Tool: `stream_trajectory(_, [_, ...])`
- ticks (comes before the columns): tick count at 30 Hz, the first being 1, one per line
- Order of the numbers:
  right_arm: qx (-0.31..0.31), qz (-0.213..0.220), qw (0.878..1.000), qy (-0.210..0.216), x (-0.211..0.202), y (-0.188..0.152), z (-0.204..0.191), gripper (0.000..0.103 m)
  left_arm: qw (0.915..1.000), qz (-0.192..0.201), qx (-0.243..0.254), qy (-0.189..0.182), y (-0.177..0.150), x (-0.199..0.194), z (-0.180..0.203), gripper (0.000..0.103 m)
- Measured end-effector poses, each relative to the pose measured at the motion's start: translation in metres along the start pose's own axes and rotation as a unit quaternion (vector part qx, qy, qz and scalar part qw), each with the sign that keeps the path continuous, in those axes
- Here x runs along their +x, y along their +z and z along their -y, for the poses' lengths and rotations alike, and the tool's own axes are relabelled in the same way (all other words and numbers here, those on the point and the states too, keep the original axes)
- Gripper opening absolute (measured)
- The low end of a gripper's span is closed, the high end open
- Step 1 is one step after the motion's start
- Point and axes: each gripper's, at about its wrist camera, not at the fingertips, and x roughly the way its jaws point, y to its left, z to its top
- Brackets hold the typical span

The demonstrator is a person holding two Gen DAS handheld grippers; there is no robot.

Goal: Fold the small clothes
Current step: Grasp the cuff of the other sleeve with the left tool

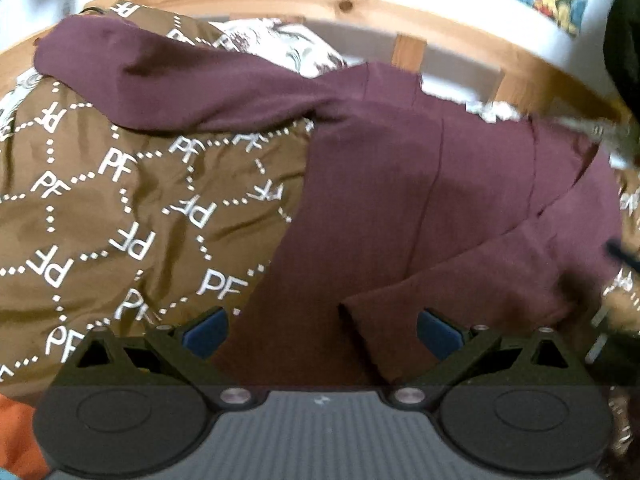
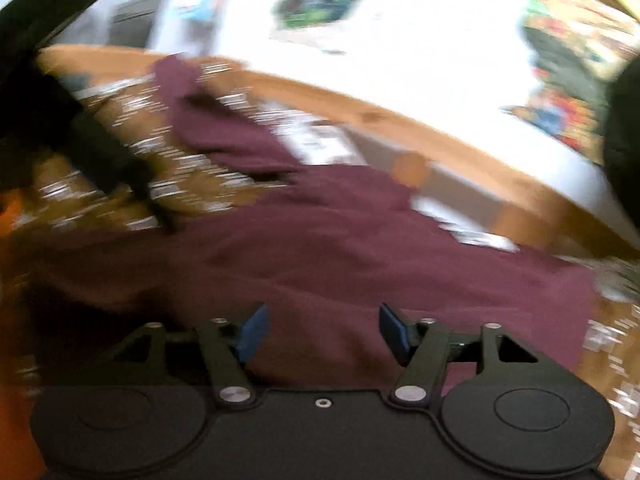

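Both tools (image 1: 322,330) (image 2: 324,330) gape over shirt (image 1: 420,200).

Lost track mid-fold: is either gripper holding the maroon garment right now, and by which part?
Nothing is held. The left gripper and right gripper both stand open over the maroon garment, no cloth pinched between their blue pads.

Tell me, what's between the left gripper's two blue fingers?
Only the maroon garment: in the left wrist view its cloth and one folded-over sleeve fill the gap of the open left gripper. Neither blue pad visibly pinches it.
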Motion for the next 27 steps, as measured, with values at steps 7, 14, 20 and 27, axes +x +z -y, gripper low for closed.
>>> stream_trajectory(7, [0.175, -0.013, 0.970, -0.169, 0.017, -0.029, 0.087, 0.067, 0.9983, -0.027, 0.045, 0.023, -0.009, 0.030, 0.017, 0.103])
stream_trajectory(14, [0.278, -0.018, 0.951, -0.135, 0.038, -0.051, 0.116, 0.014, 0.9966, -0.038, 0.062, 0.038, -0.013, 0.042, 0.026, 0.103])
stream_trajectory(20, [0.286, 0.025, 0.939, -0.188, 0.011, -0.042, 0.122, 0.008, 0.9960, -0.034, 0.080, 0.022, -0.015, 0.038, 0.033, 0.103])
stream_trajectory(27, [0.308, -0.012, 0.935, -0.175, 0.025, -0.053, 0.125, 0.017, 0.9950, -0.039, 0.091, 0.015, -0.014, 0.033, 0.029, 0.102])
